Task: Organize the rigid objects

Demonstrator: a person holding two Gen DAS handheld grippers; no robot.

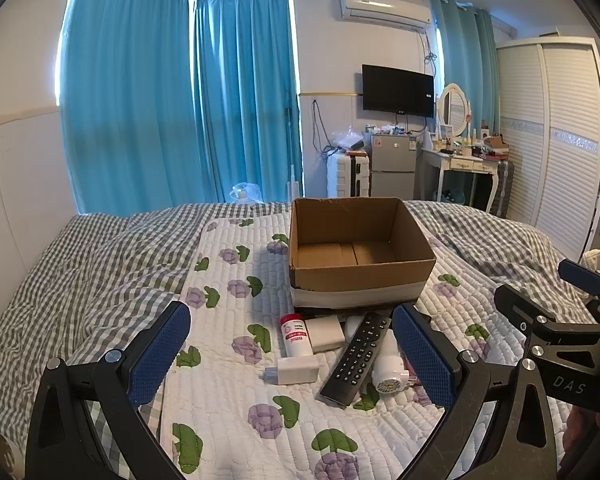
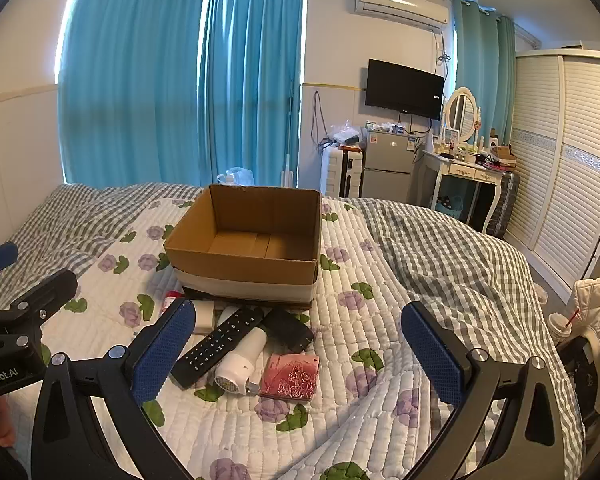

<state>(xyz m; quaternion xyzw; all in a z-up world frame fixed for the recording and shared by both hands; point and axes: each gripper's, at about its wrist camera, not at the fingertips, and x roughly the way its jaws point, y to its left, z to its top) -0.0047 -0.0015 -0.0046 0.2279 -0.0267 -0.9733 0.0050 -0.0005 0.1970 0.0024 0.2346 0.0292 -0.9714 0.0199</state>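
An empty cardboard box [image 1: 360,248] [image 2: 248,236] stands on the flowered quilt. In front of it lie a black remote [image 1: 358,356] [image 2: 220,346], a white bottle with a red cap [image 1: 296,334], a white block [image 1: 326,334], a white charger plug [image 1: 294,370], a white round-headed device [image 1: 390,372] [image 2: 240,360], a black case [image 2: 290,330] and a pink rose-patterned box [image 2: 290,376]. My left gripper [image 1: 292,356] hovers open over the pile. My right gripper [image 2: 300,356] stands open just right of the pile, above the pink box. Neither holds anything.
The flowered quilt [image 1: 228,392] lies over a grey checked bedspread [image 2: 452,256]. Beyond the bed are teal curtains, a small fridge [image 1: 392,164], a suitcase, a dressing table [image 2: 468,168] and a white wardrobe. A cup with a straw [image 2: 560,326] sits at the right.
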